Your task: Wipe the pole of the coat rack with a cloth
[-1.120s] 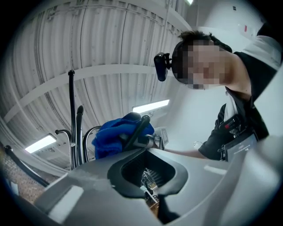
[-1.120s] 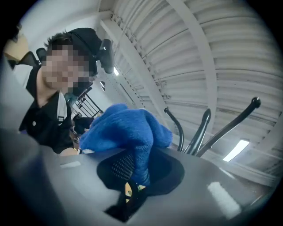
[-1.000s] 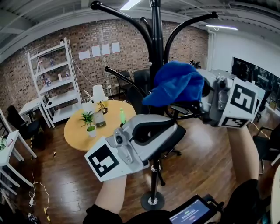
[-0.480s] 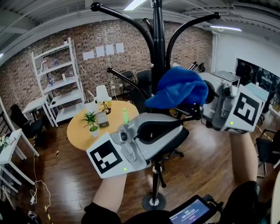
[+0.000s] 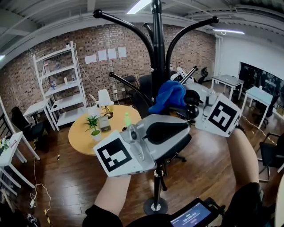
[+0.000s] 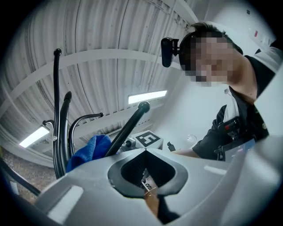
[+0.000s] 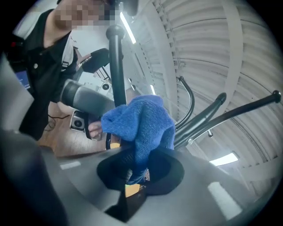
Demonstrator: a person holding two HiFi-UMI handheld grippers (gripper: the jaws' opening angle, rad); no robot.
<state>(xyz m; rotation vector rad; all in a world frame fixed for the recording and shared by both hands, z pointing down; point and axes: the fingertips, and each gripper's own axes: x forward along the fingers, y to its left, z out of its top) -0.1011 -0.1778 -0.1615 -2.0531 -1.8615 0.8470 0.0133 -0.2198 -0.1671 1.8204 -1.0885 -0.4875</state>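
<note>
This is a loft-style office. A brick wall (image 5: pixel 111 42) with papers pinned up backs white shelving (image 5: pixel 57 88), a round wooden table (image 5: pixel 82 141) with a potted plant (image 5: pixel 92 124), white desks (image 5: pixel 227 80), office chairs (image 5: pixel 26 127), a coat rack (image 5: pixel 158 66), a wood floor (image 5: pixel 66 177) and a ceiling strip light (image 5: pixel 138 6).

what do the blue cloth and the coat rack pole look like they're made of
The blue cloth looks like soft terry or microfibre fabric: a nubby, matte surface that drapes in folds. The pole looks like metal tube with a smooth black painted or coated finish, going by its slim round shape and faint sheen; plastic can't be ruled out.
</note>
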